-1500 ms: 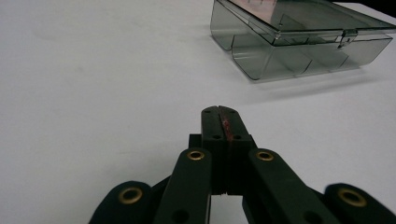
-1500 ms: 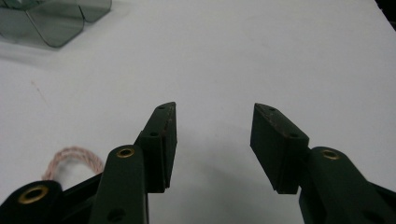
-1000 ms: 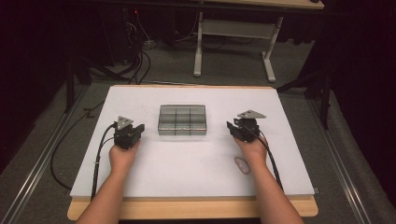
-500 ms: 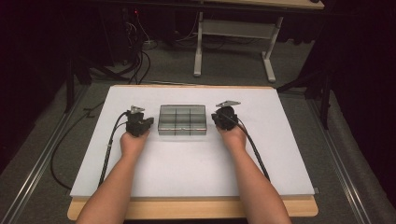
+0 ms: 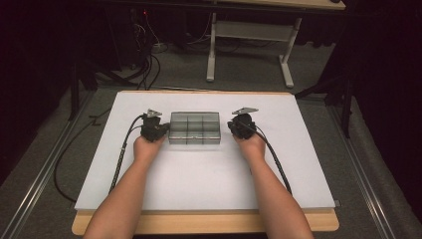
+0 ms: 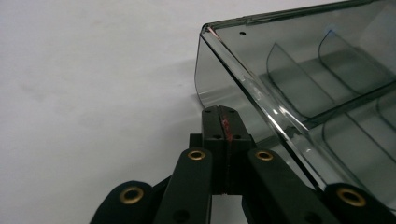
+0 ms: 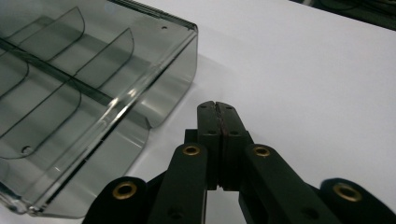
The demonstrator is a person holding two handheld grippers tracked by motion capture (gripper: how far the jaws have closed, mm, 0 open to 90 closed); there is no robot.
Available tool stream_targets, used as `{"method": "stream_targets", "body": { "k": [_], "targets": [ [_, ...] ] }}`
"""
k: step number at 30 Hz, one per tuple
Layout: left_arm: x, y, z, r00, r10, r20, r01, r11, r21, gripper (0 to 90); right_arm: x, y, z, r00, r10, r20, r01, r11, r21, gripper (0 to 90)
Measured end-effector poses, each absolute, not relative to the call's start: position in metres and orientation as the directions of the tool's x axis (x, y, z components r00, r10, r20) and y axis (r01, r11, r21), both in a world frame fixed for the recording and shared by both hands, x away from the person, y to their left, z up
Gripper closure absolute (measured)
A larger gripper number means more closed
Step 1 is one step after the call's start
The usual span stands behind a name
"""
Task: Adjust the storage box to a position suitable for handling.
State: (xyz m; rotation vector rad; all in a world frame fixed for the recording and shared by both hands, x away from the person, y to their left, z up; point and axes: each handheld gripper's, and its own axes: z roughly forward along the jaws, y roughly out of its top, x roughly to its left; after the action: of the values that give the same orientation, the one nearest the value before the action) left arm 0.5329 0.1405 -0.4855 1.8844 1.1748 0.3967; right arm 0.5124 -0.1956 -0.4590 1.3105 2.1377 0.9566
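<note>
Grippers flanking smoked plastic organizer box (image 5: pixel 194 128) mid-table: left gripper (image 5: pixel 158 130) w/ jaws pressed together, holding nothing, sitting at box's left end; right gripper (image 5: pixel 239 126) likewise just beside right end. Box compartments looking empty; no grasp yet, handling prob. just starting.

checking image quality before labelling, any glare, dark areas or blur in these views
High view: white mat evenly lit, surroundings nearly black. Left gripper view: bright glint along the clear box rim, the gripper up close soft. Right gripper view: far corner dark, box casts a soft shadow.
</note>
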Motion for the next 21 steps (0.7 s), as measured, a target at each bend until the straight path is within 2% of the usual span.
{"method": "stream_targets", "body": {
  "k": [10,13,15,21],
  "targets": [
    [0.519,0.094,-0.481,0.601,0.785,-0.153,0.529,-0.247,0.811,90.0,0.511,-0.223,-0.463,-0.43,0.902,-0.035,0.603,0.316,0.732,90.0],
    [0.516,0.082,-0.48,0.611,0.778,-0.147,0.526,-0.26,0.81,90.0,0.51,-0.23,-0.464,-0.41,0.911,-0.039,0.609,0.305,0.732,90.0],
    [0.514,0.076,-0.48,0.615,0.774,-0.151,0.528,-0.261,0.808,90.0,0.509,-0.24,-0.467,-0.404,0.915,0.001,0.622,0.274,0.734,90.0],
    [0.506,0.072,-0.479,0.614,0.776,-0.144,0.532,-0.272,0.802,90.0,0.499,-0.248,-0.471,-0.423,0.906,-0.002,0.611,0.287,0.738,90.0]
  ]
}}
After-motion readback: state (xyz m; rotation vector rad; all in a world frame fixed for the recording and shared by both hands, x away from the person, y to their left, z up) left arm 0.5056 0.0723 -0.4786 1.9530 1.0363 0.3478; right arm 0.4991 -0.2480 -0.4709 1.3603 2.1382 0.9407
